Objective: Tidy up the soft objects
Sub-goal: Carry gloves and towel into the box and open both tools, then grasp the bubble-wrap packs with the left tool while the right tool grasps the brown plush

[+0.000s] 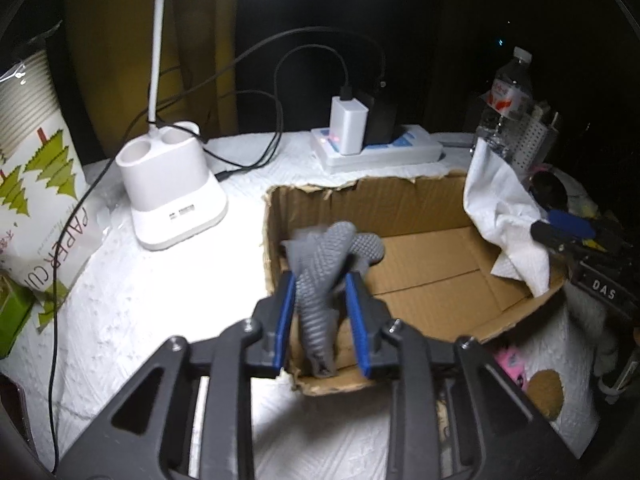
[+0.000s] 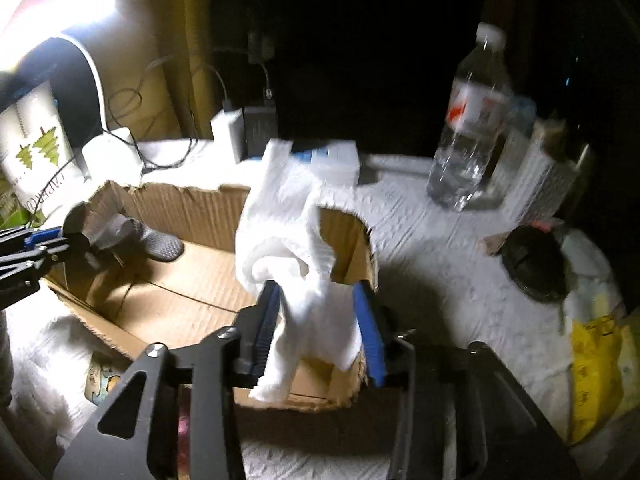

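Observation:
An open cardboard box stands on the white-covered table; it also shows in the right wrist view. My left gripper is open over the box's left corner, and a grey knobbly cloth hangs loose between its blue pads. My right gripper is open over the box's right wall, and a crumpled white paper towel hangs between its pads. The towel and right gripper show at the box's right edge in the left wrist view.
A white lamp base, a power strip with chargers and cables stand behind the box. A water bottle and a perforated holder are at the right. A paper cup pack is at the left. A paper towel roll lies near the box.

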### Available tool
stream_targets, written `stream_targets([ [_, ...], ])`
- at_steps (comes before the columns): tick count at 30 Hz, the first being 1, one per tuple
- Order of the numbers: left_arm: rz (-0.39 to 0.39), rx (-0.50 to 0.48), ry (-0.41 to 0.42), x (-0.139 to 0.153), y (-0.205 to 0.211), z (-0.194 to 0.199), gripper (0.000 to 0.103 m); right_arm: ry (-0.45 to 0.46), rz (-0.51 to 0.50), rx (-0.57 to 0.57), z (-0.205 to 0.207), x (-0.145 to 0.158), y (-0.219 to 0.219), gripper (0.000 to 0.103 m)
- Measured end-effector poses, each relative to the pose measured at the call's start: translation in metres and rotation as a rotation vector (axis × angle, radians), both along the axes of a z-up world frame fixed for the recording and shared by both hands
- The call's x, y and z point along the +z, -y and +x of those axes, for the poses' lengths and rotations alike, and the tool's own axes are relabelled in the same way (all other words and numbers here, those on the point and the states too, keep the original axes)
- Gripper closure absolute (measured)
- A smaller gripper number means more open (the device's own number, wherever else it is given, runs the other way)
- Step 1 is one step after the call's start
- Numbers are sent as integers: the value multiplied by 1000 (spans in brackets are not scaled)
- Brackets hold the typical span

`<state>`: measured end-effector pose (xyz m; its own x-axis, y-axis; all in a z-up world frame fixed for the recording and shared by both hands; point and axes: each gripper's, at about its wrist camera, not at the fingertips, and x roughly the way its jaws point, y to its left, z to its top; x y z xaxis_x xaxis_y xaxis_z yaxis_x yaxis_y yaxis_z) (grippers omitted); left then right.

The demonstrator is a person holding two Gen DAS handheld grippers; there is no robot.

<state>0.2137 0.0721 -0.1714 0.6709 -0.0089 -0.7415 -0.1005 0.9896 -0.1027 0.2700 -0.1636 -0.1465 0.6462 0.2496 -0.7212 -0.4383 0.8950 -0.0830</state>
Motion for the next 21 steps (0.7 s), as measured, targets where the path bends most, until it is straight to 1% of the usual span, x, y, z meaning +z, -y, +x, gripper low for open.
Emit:
stream_targets([
  [2, 8, 4, 4, 2, 0, -3, 74, 41, -31, -28, -1, 3, 3, 47],
  [4, 10, 5, 7, 3, 0, -6, 74, 40, -33, -48, 4, 0, 9, 46],
  [6, 17, 6, 10, 5, 0, -9, 73, 4, -13, -66, 12, -6, 18, 46],
  [8, 19, 9, 13, 7, -1, -12, 73, -67, 50, -62, 22, -14, 25, 45],
  [9, 20, 13, 16, 8, -1, -14, 70, -112, 93, -53, 27, -19, 29, 44],
  [10, 24, 18, 19, 10, -1, -15, 68, -139, 117, -51, 30, -22, 30, 43],
  [11, 23, 22, 24, 11, -2, -17, 58, -163, 146, -51, 33, -25, 32, 40],
  [12, 19, 27, 31, 13, -3, -19, 45, -177, 161, -50, 36, -29, 33, 37],
  [13, 10, 33, 42, 15, -5, -20, 41, -191, 164, -49, 38, -33, 33, 35],
  [15, -2, 43, 44, 15, -9, -21, 39, -236, 147, -63, 45, -46, 31, 34],
  [17, -6, 48, 36, 14, -10, -20, 39, -252, 125, -84, 47, -56, 30, 34],
  [19, -3, 49, 28, 12, -10, -20, 39, -254, 129, -89, 48, -57, 30, 34],
  [21, -5, 48, 27, 12, -10, -21, 39, -238, 132, -89, 46, -51, 31, 34],
])
